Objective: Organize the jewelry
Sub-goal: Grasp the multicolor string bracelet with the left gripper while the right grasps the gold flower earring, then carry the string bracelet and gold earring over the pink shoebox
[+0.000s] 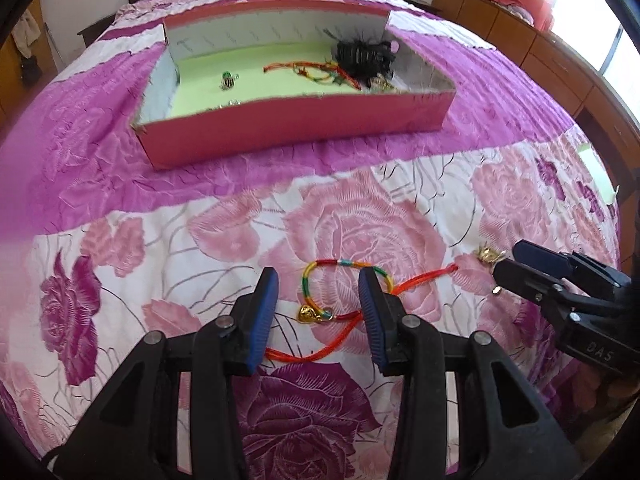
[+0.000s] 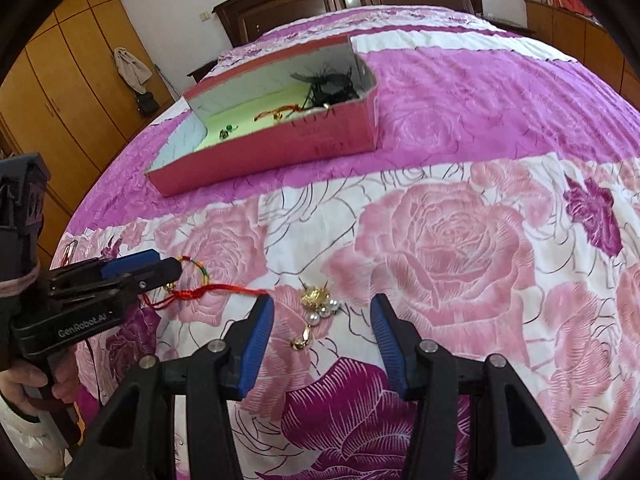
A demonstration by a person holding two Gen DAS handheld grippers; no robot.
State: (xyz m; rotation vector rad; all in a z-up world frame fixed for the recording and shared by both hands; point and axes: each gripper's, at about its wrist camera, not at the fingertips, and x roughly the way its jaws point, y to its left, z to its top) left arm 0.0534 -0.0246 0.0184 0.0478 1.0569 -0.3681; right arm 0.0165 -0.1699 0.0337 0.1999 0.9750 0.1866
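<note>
Nearer than the red cardboard box [image 1: 296, 120], the spread left gripper [image 1: 318, 292] straddles a limp rainbow-and-red braided cord bracelet [image 1: 344, 266]; pinch its loop. Rightward, the gaping right gripper [image 2: 322, 320] frames a delicate gold-and-pearl brooch [image 2: 320, 304].

We hold both grippers low and level, side by side: left gripper [image 1: 318, 280] with jaws spread wide, right gripper [image 2: 322, 308] likewise agape, fingers pointing forward.
</note>
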